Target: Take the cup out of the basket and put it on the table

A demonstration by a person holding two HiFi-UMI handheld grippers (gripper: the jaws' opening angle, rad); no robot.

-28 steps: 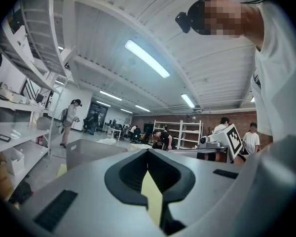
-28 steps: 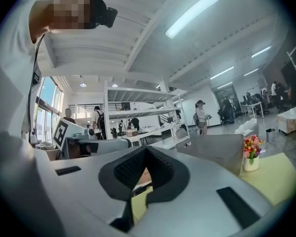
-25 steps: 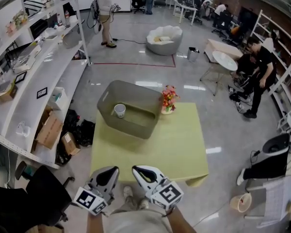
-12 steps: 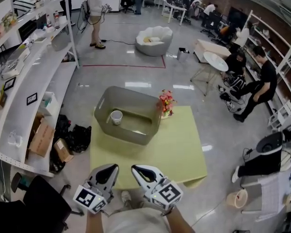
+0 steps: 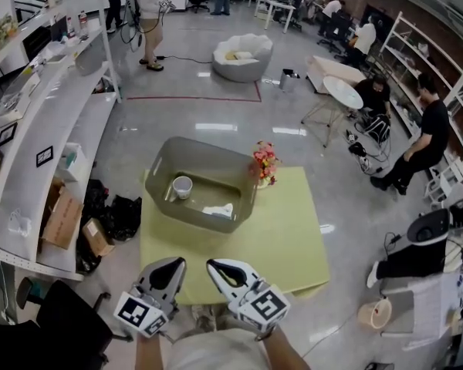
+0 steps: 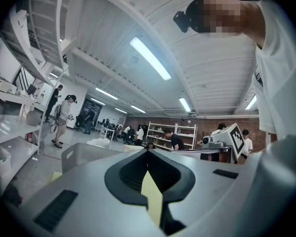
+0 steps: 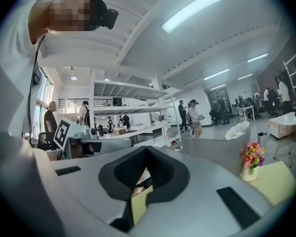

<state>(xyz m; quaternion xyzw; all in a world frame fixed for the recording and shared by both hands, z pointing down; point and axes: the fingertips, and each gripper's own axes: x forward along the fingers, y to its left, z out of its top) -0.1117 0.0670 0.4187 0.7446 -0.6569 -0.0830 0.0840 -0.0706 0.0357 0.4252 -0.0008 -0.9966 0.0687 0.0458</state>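
A white cup (image 5: 182, 186) stands upright in the left part of the grey basket (image 5: 233, 163), which sits on the far left of the yellow-green table (image 5: 278, 245). Both grippers are held level, side by side over the table's near edge, well short of the basket. My left gripper (image 5: 172, 264) is shut with nothing in it, its tips meeting (image 6: 148, 151). My right gripper (image 5: 217, 267) is shut and empty as well (image 7: 147, 148). From the left gripper view the basket (image 6: 84, 154) shows ahead; the cup is hidden there.
A small vase of flowers (image 5: 265, 163) stands by the basket's right side. A white crumpled item (image 5: 218, 210) lies in the basket. Cardboard boxes (image 5: 62, 220) and black bags (image 5: 127, 210) crowd the floor by long white shelves (image 5: 54, 129) on the left. People stand and sit farther off.
The table and basket have come nearer in the head view as both grippers advanced. The white item in the basket has come into sight. Both grippers stay shut.
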